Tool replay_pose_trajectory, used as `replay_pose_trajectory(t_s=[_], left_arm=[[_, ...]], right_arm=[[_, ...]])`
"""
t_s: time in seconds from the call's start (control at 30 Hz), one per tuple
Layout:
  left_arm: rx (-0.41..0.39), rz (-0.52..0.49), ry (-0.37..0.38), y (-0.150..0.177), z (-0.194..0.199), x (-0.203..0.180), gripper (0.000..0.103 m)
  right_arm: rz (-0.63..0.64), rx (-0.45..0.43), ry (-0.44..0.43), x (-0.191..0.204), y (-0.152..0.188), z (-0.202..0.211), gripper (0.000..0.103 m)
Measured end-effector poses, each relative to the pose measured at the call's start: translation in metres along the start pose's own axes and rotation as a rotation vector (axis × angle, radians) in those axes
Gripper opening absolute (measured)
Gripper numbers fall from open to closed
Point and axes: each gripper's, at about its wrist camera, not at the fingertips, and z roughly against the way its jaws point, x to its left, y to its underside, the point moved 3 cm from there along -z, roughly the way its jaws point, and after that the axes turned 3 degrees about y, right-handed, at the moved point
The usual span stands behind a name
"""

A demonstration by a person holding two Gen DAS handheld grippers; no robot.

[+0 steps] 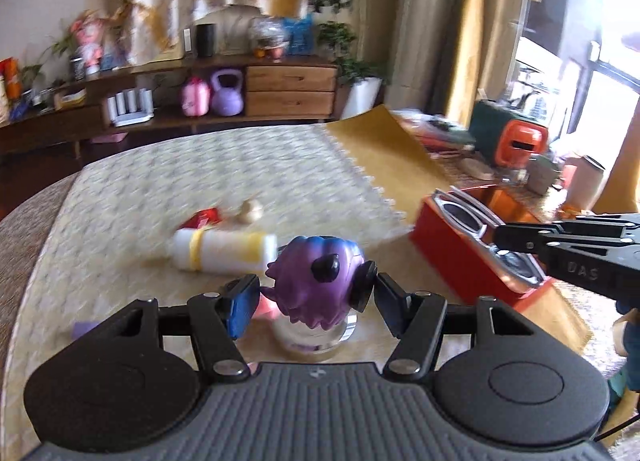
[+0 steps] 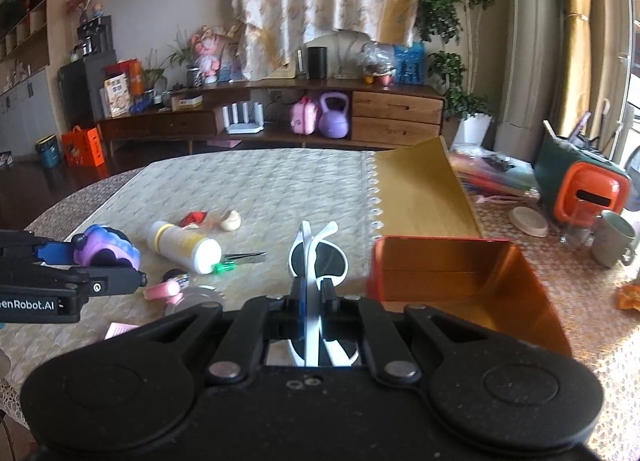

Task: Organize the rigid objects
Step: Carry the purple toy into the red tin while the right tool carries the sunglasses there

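Near me, the right gripper [image 2: 314,293] clamps white-framed folded sunglasses [image 2: 318,257] beside the empty open red metal box [image 2: 460,281]; the left gripper [image 1: 316,293] grips a purple spiky toy figure [image 1: 316,265]. Farther off, a white yellow-banded bottle [image 2: 182,241] and tweezers [image 2: 244,256] lie unsorted on the table.

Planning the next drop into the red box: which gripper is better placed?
Right. The right gripper holds the white sunglasses beside the open red box; the left gripper, gripping the purple figurine, sits farther off.
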Motion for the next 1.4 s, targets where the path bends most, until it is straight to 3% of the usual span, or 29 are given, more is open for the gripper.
replay_pose_trajectory(t_s=[0.6, 1.2, 1.4], left_arm=[[0.088, -0.134, 0.146, -0.025, -0.063, -0.101, 0.063], [0.194, -0.244, 0.152, -0.049, -0.162, -0.178, 0.063], [0.267, -0.231, 0.137, -0.052, -0.203, -0.188, 0.063]], right_arm=[[-0.075, 0.004, 0.127, -0.087, 0.014, 0.007, 0.006], [-0.115, 0.057, 0.165, -0.149, 0.026, -0.034, 0.006], [-0.121, 0.07, 0.152, -0.16, 0.032, -0.044, 0.006]])
